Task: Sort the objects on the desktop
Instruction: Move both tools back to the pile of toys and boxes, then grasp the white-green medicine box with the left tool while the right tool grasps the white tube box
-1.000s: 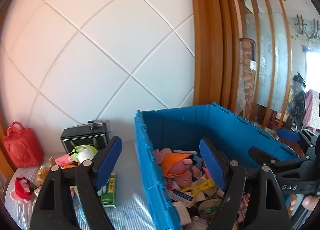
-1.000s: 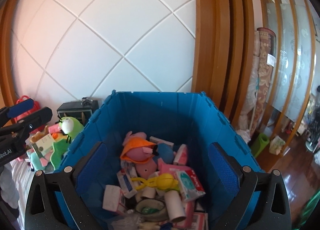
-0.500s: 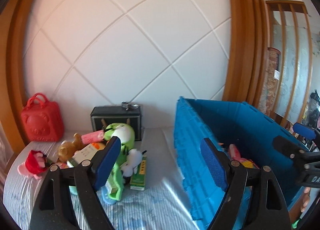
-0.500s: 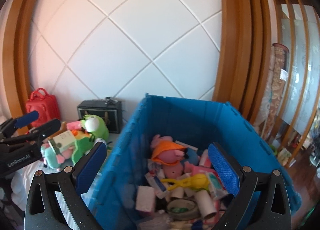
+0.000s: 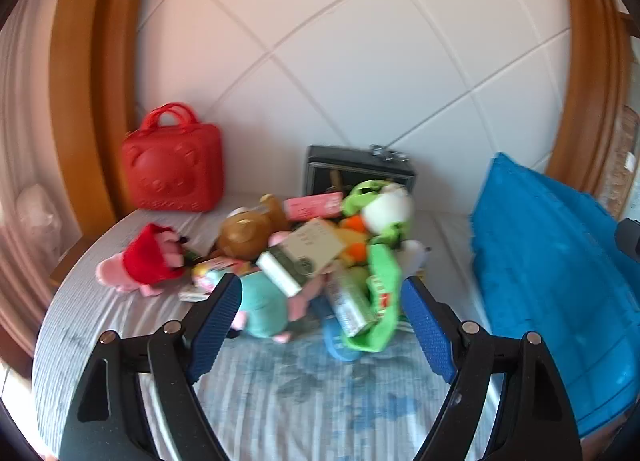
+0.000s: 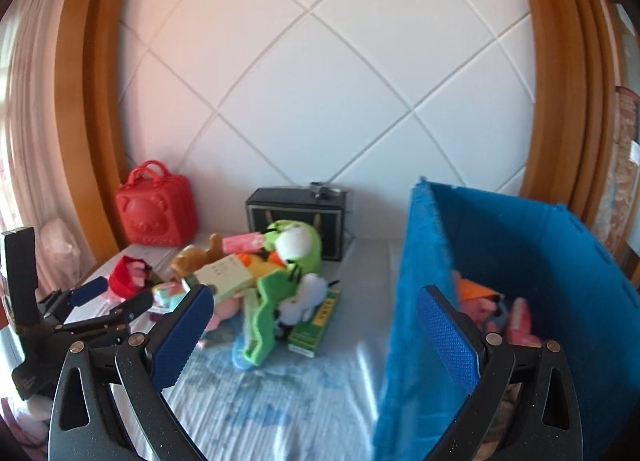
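Note:
A pile of toys and boxes lies on the pale cloth surface: a green frog plush [image 5: 384,213] [image 6: 296,245], a brown bear [image 5: 248,229], a white-green box [image 5: 304,257], a teal plush [image 5: 264,309], a red-hatted pink plush [image 5: 148,261] and a green carton [image 6: 316,321]. My left gripper [image 5: 320,321] is open and empty, just in front of the pile; it also shows at the left of the right wrist view [image 6: 108,301]. My right gripper [image 6: 316,337] is open and empty, straddling the left wall of the blue crate [image 6: 412,301] [image 5: 540,261], which holds several toys.
A red bear-face case [image 5: 172,169] [image 6: 156,213] and a black box [image 5: 360,173] [image 6: 296,217] stand against the white quilted wall. Wooden frames rise at both sides. The cloth surface [image 5: 320,389] lies in front of the pile.
Both grippers have swung left, away from the crate toward the toy pile. The pile is now centred ahead of the left gripper; the crate has shifted to the right of both views.

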`<move>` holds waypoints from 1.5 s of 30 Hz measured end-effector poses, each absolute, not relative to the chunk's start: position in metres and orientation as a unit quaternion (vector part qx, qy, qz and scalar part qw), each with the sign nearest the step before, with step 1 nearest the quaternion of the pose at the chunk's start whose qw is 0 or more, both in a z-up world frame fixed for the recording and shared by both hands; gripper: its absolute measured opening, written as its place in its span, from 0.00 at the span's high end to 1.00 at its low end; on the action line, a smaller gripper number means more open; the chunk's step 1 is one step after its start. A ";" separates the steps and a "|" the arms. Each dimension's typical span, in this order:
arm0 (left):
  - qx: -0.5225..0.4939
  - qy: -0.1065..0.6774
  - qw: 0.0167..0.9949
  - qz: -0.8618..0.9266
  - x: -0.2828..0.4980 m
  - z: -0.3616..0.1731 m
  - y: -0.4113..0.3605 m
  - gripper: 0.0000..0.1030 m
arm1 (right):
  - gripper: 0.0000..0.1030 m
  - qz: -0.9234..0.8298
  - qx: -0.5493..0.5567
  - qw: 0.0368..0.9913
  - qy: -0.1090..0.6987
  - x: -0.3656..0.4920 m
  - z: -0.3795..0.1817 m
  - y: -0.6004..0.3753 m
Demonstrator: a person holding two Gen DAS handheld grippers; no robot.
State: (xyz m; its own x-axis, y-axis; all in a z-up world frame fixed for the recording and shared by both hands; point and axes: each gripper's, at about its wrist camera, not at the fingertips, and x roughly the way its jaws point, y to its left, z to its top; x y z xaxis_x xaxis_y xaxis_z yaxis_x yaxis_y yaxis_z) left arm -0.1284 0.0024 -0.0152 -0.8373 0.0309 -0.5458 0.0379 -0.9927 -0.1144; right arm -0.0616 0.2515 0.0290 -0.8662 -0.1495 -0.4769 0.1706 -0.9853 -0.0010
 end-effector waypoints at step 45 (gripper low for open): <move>0.455 -0.109 -0.057 -0.882 -0.396 -0.142 0.006 0.20 | 0.24 -0.857 0.502 0.116 -0.022 -0.282 -0.188 0.167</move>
